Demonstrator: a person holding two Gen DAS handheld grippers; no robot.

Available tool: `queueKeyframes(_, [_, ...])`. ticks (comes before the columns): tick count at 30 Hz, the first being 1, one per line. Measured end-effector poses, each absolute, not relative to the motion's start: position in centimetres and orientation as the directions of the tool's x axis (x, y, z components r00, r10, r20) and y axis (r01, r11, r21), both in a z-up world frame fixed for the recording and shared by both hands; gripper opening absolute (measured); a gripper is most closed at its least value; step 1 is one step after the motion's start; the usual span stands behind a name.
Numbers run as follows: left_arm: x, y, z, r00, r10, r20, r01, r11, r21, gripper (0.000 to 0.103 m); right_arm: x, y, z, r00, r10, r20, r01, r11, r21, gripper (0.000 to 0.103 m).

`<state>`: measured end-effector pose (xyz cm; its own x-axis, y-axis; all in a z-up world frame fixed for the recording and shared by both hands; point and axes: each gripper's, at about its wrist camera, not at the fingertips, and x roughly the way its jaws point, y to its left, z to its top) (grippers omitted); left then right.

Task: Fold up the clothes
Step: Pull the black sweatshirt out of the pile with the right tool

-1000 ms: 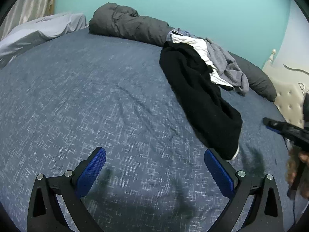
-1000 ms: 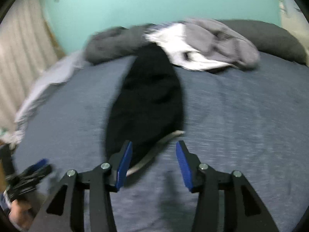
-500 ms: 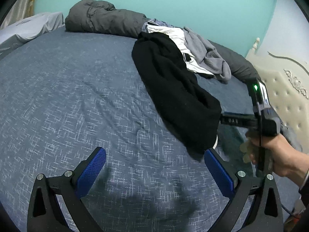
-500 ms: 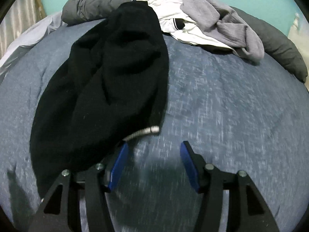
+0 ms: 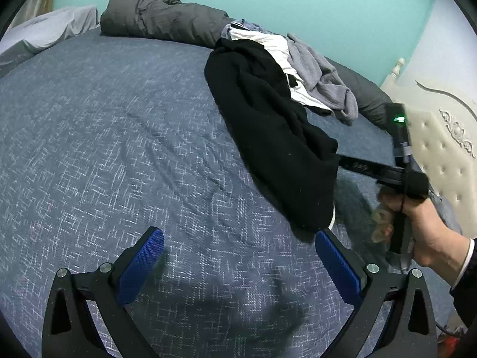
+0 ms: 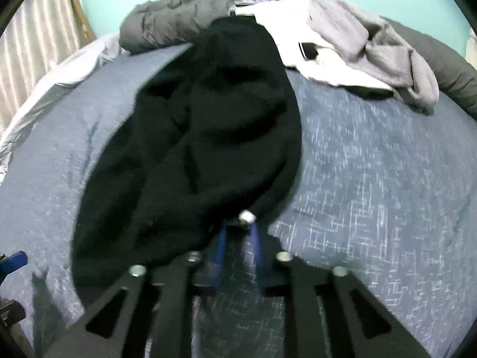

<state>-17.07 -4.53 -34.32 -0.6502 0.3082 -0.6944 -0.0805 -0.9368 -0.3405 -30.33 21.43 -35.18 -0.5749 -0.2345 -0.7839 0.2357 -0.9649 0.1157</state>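
Right wrist view: black garment lies on the blue bed, long axis six to twelve o'clock, its near hem between the closing right gripper; left gripper, spread empty, sits farther.

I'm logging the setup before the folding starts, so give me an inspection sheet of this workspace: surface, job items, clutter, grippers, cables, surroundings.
Surface: blue bedspread, mostly bare, lightly creased.
Job's things: black garment crumpled lengthwise; white garment and grey garment heaped at its far end.
Clutter: dark grey duvet rolled along the far edge; pale sheet at the far left.
Grippers: left gripper open, nothing between its jaws; right gripper closing at the black garment's near hem, by a white cord tip; grip on cloth unclear.
Cables: nothing seen for certain.
Surroundings: turquoise wall, cream tufted headboard, curtain.
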Motion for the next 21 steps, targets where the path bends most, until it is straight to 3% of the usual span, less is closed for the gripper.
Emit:
queueKeyframes(2, [-17.1,-4.4,-34.3,-0.647,0.312,-0.695,-0.085,-0.936,-0.342,0.103,-29.5,21.6,-33.9,-0.601,-0.252,-0.758,0.257,-0.959,0.115,0.001])
queueKeyframes(9, [-16.9,-3.5,-34.6,-0.634,0.331,-0.699,-0.115,-0.934,-0.338,0.103,-26.8,22.2,-28.5,-0.651,-0.345,-0.677,0.35,-0.927,0.136,0.0])
queueKeyframes(12, [-16.9,-3.1,-34.7,-0.629,0.332,-0.703,-0.12,-0.935,-0.335,0.103,-26.5,22.9,-28.3,-0.615,-0.313,-0.724,0.347,-0.932,0.108,0.0])
queueKeyframes(13, [-16.9,-3.0,-34.8,-0.628,0.332,-0.704,-0.121,-0.935,-0.333,0.103,-26.7,23.0,-29.0,-0.609,-0.271,-0.745,0.332,-0.941,0.071,0.005])
queueKeyframes(15, [-16.8,-2.7,-34.8,-0.628,0.331,-0.705,-0.125,-0.936,-0.329,0.103,-27.1,23.4,-30.4,-0.59,-0.199,-0.782,0.299,-0.954,0.017,0.031])
queueKeyframes(16, [-16.8,-2.7,-34.7,-0.628,0.33,-0.705,-0.126,-0.937,-0.325,0.103,-27.5,23.7,-31.3,-0.58,-0.186,-0.793,0.278,-0.96,0.022,0.05])
queueKeyframes(21, [-17.0,-2.6,-35.2,-0.613,0.333,-0.716,-0.128,-0.937,-0.325,0.103,-30.0,24.4,-35.3,-0.54,-0.128,-0.832,0.181,-0.983,0.034,0.059])
